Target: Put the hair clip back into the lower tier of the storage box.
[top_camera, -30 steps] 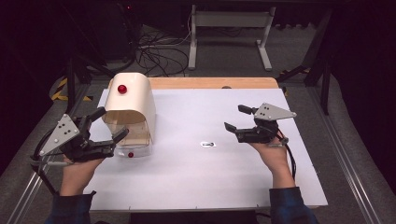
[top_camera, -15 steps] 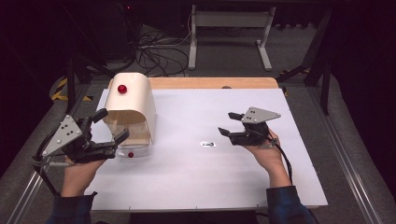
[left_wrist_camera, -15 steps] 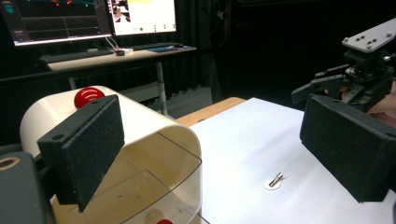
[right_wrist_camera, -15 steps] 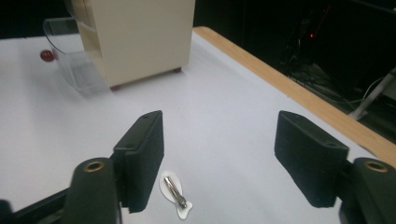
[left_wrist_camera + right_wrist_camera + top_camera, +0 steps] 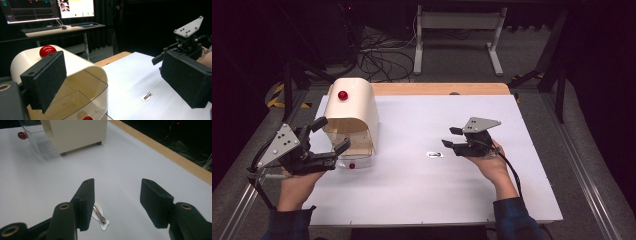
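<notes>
1. Hair clip point(image 5: 434, 155) flat on white table point(image 5: 422, 200), mid-table, right of bread box point(image 5: 352, 120).
2. Right gripper point(image 5: 453, 139) gaping, empty, just beside clip: approach step.
3. Next: lower, straddle, pinch.
4. Left gripper point(image 5: 331, 135) spread wide at box's clear door.

high: above, forward-down | gripper views: low, close | shared: bread box point(image 5: 352, 117)

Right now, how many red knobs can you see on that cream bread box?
2. One red knob sits on top of the bread box's curved cream lid; a second red knob is low on its clear front, beside the left gripper. Others may be hidden behind.
</notes>
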`<state>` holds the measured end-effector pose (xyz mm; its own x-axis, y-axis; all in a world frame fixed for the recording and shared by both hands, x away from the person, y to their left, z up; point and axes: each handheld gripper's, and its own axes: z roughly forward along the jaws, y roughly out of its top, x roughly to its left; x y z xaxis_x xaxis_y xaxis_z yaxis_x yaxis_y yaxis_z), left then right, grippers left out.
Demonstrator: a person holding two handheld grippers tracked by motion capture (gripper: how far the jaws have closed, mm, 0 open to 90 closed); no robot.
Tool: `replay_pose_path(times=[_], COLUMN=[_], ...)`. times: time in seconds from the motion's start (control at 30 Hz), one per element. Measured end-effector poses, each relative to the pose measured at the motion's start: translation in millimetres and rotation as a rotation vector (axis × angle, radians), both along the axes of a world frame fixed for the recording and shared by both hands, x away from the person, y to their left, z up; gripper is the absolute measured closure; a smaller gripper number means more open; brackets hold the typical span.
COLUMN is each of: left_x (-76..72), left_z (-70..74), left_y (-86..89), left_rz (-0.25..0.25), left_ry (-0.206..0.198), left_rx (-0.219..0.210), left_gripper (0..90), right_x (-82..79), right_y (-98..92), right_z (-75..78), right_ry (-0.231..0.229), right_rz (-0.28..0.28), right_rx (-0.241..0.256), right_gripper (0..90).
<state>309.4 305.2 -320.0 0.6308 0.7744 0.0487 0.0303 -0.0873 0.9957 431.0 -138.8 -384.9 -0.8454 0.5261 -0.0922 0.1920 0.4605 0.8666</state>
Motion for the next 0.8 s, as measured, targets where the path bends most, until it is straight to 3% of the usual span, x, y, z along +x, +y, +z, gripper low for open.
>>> replay_pose_path(times=[0.8], left_x=[-1.3], left_z=[-0.3], left_y=[2.8], left_rz=[0.009], left_ry=[-0.004], left_rx=[-0.006], left_gripper=[7.4], right_x=[12.8], right_y=[13.4], right_z=[-26.4], right_ry=[0.073], right_rz=[0.023], right_rx=[-0.076], right_gripper=[58.3])
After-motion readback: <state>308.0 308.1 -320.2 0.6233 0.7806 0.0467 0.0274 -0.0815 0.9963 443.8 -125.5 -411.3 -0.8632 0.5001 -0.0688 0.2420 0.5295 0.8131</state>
